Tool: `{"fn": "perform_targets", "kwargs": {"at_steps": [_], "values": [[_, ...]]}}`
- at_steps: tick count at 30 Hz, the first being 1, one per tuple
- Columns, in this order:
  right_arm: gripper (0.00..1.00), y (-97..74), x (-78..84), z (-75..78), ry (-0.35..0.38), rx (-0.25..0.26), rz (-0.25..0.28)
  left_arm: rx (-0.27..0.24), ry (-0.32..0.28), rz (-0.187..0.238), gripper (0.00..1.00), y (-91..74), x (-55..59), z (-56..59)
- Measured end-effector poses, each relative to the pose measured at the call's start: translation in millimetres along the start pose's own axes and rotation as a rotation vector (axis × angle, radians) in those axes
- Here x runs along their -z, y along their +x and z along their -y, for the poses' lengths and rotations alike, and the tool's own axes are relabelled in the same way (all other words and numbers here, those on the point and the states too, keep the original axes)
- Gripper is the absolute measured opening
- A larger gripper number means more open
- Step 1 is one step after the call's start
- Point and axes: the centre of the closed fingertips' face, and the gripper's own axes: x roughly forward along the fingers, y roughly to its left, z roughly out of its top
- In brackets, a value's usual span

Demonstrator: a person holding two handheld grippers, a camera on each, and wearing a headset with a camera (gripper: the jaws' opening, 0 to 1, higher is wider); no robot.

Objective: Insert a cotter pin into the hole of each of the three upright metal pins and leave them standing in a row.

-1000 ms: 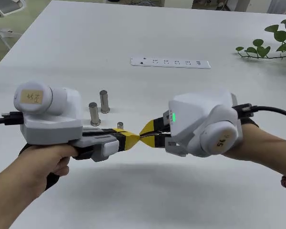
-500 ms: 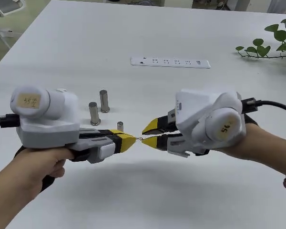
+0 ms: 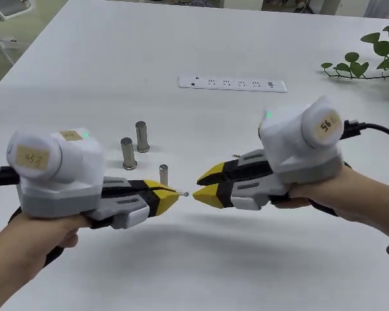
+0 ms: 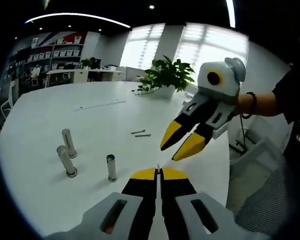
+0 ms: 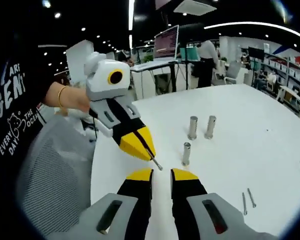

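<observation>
Three upright metal pins stand on the white table: one (image 3: pixel 141 137) at the back, one (image 3: pixel 128 154) beside it, and a shorter one (image 3: pixel 163 175) nearest the grippers. My left gripper (image 3: pixel 175 192) is shut on a thin cotter pin (image 3: pixel 183 194) that pokes out of its yellow tips; the same cotter pin (image 5: pixel 156 162) shows in the right gripper view. My right gripper (image 3: pixel 201 186) is open, its tips just right of the pin's end and apart from it. Both grippers hover in front of the shortest pin (image 4: pixel 111 167).
Two spare cotter pins (image 4: pixel 140 133) lie on the table behind the right gripper. A white power strip (image 3: pixel 232 84) lies at the back, and a potted plant (image 3: pixel 369 61) reaches in at the far right. Chairs stand beyond the table edge.
The two grippers' tips met a second ago; the right gripper has since opened and drawn back to the right, leaving the cotter pin in the left gripper. Both grippers have rolled in the hands.
</observation>
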Motion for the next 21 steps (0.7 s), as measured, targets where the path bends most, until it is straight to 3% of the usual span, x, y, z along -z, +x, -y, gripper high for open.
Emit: {"fn": "perform_targets", "kwargs": {"at_steps": [4, 12, 21], "values": [[0.09, 0.0, 0.1, -5.3, 0.067, -0.034, 0.025, 0.011, 0.03, 0.007, 0.0, -1.8, 1.8, 1.0], [0.1, 2.5, 7.4, -12.1, 0.095, -0.082, 0.024, 0.064, 0.094, 0.032, 0.0, -3.0, -1.1, 10.3], [0.08, 3.8, 7.8, -16.6, 0.111, -0.12, 0.033, 0.121, 0.117, 0.044, 0.0, -2.6, -3.9, 20.8]]}}
